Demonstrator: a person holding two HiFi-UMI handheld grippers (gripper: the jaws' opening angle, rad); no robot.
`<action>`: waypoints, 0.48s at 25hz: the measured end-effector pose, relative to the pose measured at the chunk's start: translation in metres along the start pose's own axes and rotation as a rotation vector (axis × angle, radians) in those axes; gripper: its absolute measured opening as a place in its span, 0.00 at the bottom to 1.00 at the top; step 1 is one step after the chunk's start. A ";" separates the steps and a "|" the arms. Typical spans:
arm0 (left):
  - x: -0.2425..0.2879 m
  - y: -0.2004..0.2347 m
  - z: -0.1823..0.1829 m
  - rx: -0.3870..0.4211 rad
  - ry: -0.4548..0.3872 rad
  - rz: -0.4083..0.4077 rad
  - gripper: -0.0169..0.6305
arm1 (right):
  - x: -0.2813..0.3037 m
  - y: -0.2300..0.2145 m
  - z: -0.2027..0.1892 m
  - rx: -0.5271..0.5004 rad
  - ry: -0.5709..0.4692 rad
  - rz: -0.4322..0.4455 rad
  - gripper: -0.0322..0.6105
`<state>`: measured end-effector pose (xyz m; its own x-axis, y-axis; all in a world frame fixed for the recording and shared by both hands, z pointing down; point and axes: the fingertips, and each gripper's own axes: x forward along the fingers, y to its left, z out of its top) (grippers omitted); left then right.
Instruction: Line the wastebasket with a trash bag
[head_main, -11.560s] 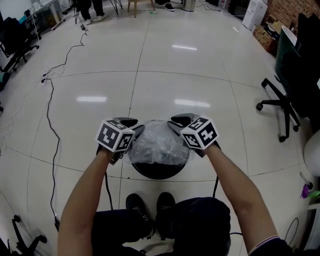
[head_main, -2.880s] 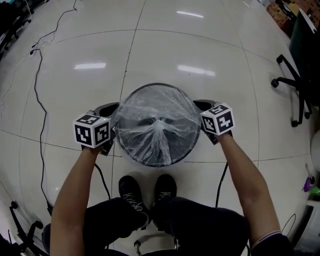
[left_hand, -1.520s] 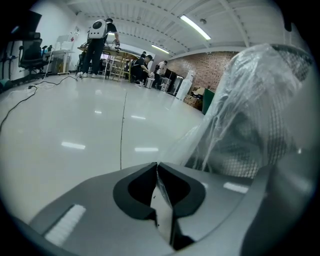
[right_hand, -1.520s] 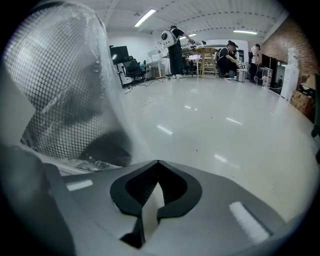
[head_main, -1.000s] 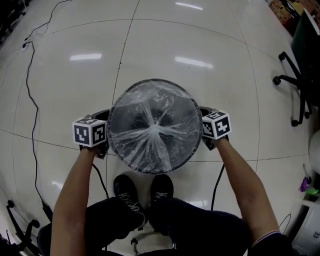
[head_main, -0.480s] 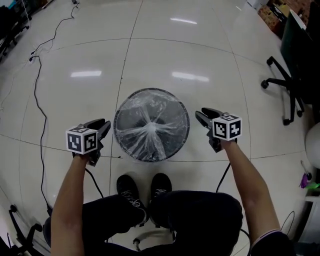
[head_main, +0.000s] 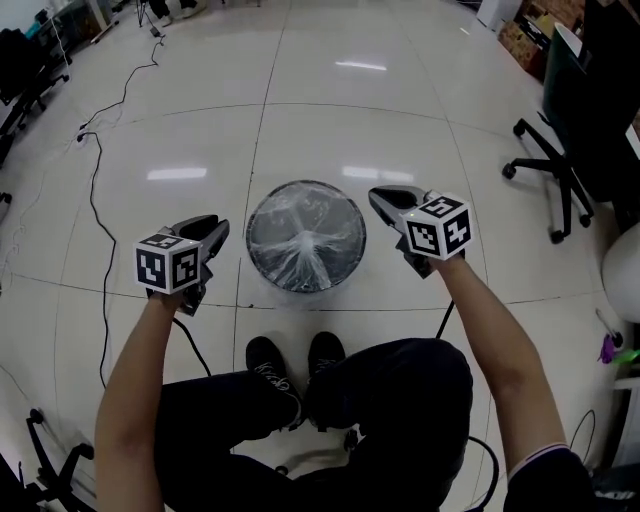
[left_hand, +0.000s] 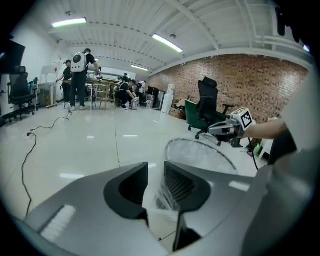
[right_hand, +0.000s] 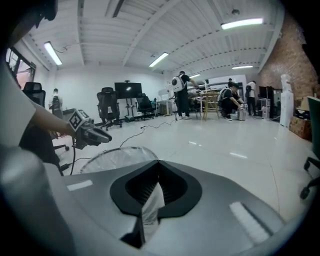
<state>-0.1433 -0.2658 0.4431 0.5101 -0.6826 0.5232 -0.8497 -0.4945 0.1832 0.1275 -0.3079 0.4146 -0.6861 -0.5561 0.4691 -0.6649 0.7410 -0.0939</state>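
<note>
A round dark wastebasket (head_main: 305, 288) stands on glossy tiles (head_main: 330, 110), a clear crinkled bag (head_main: 300, 255) stretched over its rim. The left gripper (head_main: 216, 228) has just been opening and is spread and empty; the right gripper (head_main: 380, 197) is pressed together.

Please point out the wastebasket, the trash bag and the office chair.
Round black wastebasket (head_main: 249, 232): head view, left rim.
Clear plastic trash bag (head_main: 300, 252): head view, gathered middle.
Black wheeled office chair (head_main: 562, 172): head view, base hub.
</note>
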 end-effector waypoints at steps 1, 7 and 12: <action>-0.004 -0.007 0.006 0.010 -0.004 -0.007 0.19 | 0.002 0.013 0.008 -0.020 0.008 0.023 0.05; -0.013 -0.034 0.024 0.054 -0.024 -0.020 0.05 | 0.032 0.082 0.035 -0.081 0.092 0.154 0.05; -0.008 -0.040 0.028 0.044 -0.053 -0.027 0.05 | 0.067 0.129 0.030 -0.114 0.188 0.266 0.05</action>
<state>-0.1094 -0.2555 0.4082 0.5404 -0.6954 0.4738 -0.8292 -0.5356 0.1596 -0.0137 -0.2609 0.4072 -0.7574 -0.2669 0.5960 -0.4258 0.8938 -0.1408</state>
